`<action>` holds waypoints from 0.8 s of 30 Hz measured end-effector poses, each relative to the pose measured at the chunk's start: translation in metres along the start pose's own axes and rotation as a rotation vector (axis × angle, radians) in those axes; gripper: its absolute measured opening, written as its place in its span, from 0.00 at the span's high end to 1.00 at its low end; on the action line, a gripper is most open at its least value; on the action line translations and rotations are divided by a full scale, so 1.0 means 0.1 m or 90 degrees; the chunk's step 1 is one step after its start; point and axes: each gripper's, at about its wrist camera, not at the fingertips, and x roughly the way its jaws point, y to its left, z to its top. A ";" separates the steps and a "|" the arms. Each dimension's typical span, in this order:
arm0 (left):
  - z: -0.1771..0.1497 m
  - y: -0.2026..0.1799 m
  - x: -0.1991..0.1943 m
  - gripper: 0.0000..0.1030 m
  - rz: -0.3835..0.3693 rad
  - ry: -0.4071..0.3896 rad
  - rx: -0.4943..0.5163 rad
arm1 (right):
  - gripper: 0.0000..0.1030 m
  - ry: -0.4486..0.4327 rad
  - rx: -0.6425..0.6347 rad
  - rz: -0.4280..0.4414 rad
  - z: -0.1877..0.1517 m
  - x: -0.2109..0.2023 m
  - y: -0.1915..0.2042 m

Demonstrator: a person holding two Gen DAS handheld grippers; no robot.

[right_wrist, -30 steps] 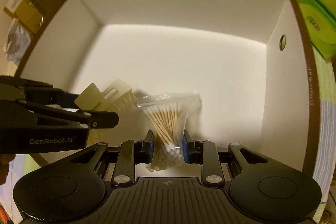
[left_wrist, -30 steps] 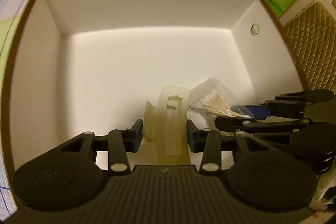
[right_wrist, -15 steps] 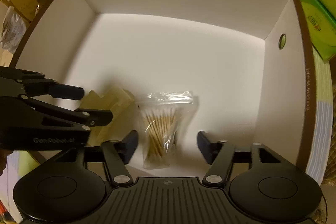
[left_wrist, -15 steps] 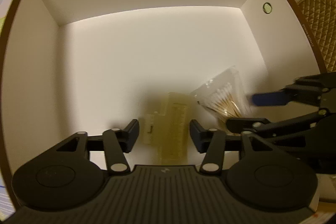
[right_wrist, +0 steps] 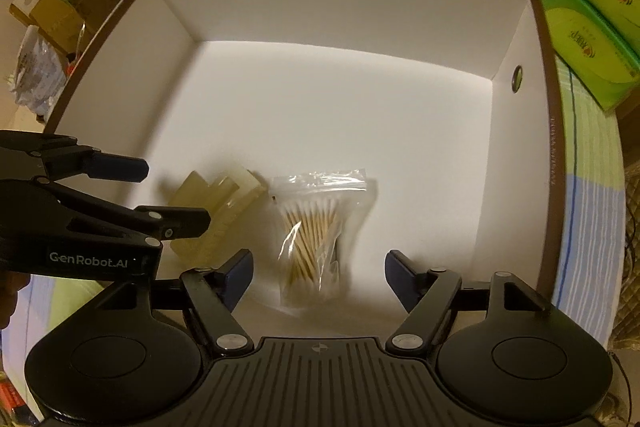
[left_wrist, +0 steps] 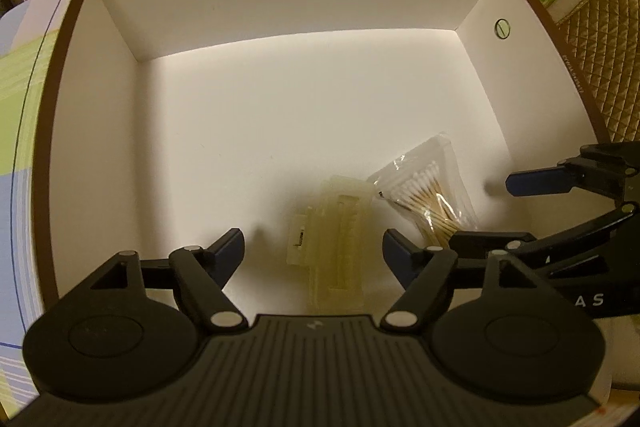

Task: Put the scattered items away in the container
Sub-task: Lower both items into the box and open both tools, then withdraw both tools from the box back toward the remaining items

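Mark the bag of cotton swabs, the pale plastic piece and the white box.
bag of cotton swabs (right_wrist: 316, 227), right wrist view, on the swab bundle.
pale plastic piece (left_wrist: 340, 227), left wrist view, its slotted middle.
white box (right_wrist: 320, 7), right wrist view, far inner wall.

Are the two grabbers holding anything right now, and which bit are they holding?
Nothing is held. The left gripper has just been opening above the pale plastic piece, the right gripper above the bag of cotton swabs. Both things lie in the box.
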 end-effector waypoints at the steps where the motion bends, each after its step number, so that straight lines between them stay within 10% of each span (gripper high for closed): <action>1: 0.00 -0.01 -0.02 0.29 0.002 -0.004 0.000 | 0.31 -0.004 0.000 -0.001 0.00 0.00 0.02; 24: -0.22 -0.20 -0.71 0.17 0.041 -0.105 0.026 | 0.12 -0.121 -0.035 -0.049 -0.25 -0.62 0.29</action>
